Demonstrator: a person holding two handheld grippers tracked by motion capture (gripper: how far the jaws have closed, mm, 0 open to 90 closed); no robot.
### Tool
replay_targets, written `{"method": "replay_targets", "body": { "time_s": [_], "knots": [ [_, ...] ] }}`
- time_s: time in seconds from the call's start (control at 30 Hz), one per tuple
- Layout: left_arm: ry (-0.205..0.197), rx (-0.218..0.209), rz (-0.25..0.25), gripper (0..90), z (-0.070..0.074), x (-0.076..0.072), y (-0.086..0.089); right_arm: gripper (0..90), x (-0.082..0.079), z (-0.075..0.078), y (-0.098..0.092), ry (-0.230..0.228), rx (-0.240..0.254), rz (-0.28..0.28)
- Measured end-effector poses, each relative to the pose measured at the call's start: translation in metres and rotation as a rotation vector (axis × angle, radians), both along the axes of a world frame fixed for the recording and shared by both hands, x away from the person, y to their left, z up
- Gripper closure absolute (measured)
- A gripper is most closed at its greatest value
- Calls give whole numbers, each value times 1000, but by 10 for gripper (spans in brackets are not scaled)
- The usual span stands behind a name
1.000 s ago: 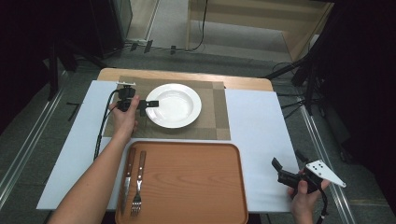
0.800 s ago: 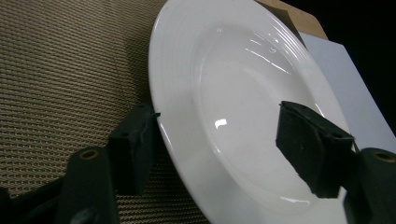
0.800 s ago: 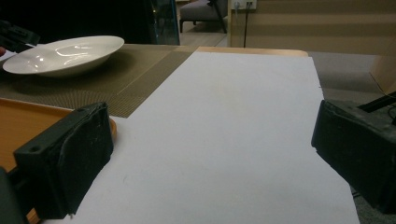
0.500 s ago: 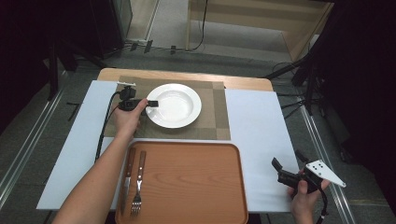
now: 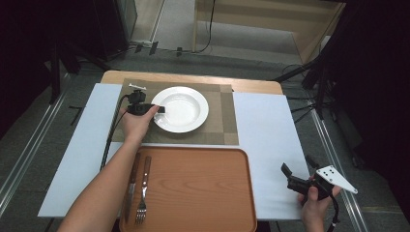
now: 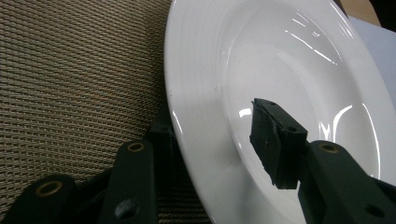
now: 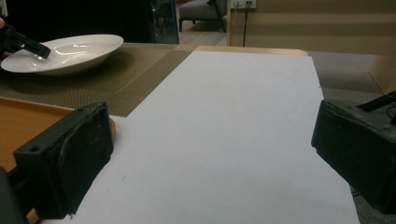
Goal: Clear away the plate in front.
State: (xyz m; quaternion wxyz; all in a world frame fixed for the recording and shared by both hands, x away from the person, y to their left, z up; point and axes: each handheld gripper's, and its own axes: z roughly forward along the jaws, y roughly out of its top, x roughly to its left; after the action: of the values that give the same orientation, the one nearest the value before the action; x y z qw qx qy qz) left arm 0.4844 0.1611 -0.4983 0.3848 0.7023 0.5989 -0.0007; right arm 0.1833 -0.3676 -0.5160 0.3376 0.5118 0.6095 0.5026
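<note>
High view: the left gripper [image 5: 153, 109] sits at the left rim of a white deep plate [image 5: 181, 108], which lies on a woven brown placemat [image 5: 222, 125]. Left gripper view puts the plate's rim [image 6: 196, 140] between the two black jaws, one jaw over the bowl of the plate, the other under the rim against the placemat [image 6: 70, 84]. Those jaws have just been closing around the rim; whether the pads already press on it cannot be told, since a gap still shows beside the upper pad [image 6: 273, 140].

Nearer the person than the left gripper lies a wooden tray [image 5: 193, 193], with a knife [image 5: 131, 186] and a fork [image 5: 142, 193] side by side at its left edge.

The right gripper [image 5: 296, 178] is held well apart from the plate, off the tray's right side above the white sheet [image 5: 263, 140]. Right gripper view shows its jaws spread wide with nothing between them, the sheet [image 7: 224, 130] beneath, and the plate [image 7: 65, 51] far off at upper left.
</note>
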Motion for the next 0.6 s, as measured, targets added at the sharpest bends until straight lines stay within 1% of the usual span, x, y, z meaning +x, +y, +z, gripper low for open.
{"method": "replay_targets", "body": {
  "time_s": [0.07,0.1,0.17,0.2,0.27,0.4,0.5,0.53,0.6],
  "knots": [
    [-17,52,0,578,1,-2,-3,0,0,0,0,0,-1,0],
    [-22,68,-1,599,1,-2,-5,0,0,0,0,1,0,-1],
    [-15,72,7,596,2,-2,-6,0,0,0,0,2,1,-2],
    [-13,67,8,598,2,-2,-5,0,0,0,0,3,1,-3],
    [8,33,20,618,1,-1,-2,0,1,0,0,1,-1,-3],
    [15,23,22,630,1,0,-2,0,1,0,0,2,-1,-3],
    [0,-8,21,646,3,-1,-1,0,1,0,1,2,-2,-3],
    [-12,-25,15,660,5,-2,-1,0,1,0,1,2,-2,-3],
    [-30,-41,-5,682,10,-3,-1,0,1,0,0,2,-3,-4]
  ]
}}
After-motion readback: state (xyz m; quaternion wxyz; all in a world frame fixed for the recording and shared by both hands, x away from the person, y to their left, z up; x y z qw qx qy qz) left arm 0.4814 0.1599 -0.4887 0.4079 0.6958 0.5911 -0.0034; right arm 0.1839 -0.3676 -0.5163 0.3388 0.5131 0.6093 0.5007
